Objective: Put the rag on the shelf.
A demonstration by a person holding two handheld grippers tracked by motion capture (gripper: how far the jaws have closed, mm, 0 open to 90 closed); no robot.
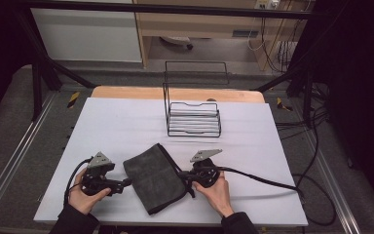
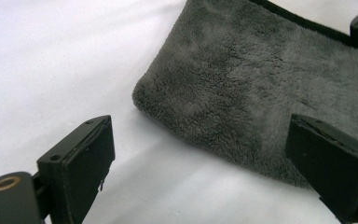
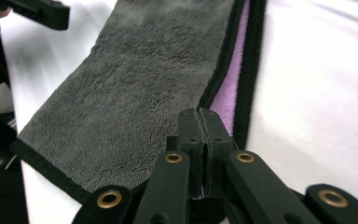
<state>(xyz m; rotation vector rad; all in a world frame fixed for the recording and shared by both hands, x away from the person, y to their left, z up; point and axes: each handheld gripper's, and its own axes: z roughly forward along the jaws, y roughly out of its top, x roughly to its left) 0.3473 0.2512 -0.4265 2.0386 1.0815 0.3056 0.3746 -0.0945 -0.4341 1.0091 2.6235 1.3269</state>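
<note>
Right gripper (image 3: 204, 140): mine, jaws pressed together on the black-bound edge of the towel, at its right side near the corner closest to me; no gap between the pads in the right gripper view.
Left gripper (image 2: 200, 154): mine, jaws standing wide apart and holding nothing; the towel's rounded folded corner lies between and just beyond them, not touched by either pad.
Gripper count: two, one in each of my hands, each matte black with brass-coloured rivets, a grey three-cornered plate on top and a black cable trailing off.
Hands: my left hand (image 1: 85, 192) and right hand (image 1: 217, 189) come in from the near edge, in dark sleeves.
Towel (image 1: 153, 176): one, dark grey, plush and fuzzy, folded into a long rectangle with a black hem; a lilac inner face shows where the layers part beside my right gripper.
Towel position: flat on the surface, lying slantwise between my two grippers, left gripper just off its left edge, right gripper on its right edge.
Surface (image 1: 126, 126): one, white, smooth, rectangular, with a wooden strip along its far edge.
Wire rack (image 1: 193, 113): one, thin black wire, boxy with a tall back frame, standing at the far middle, well apart from the towel.
</note>
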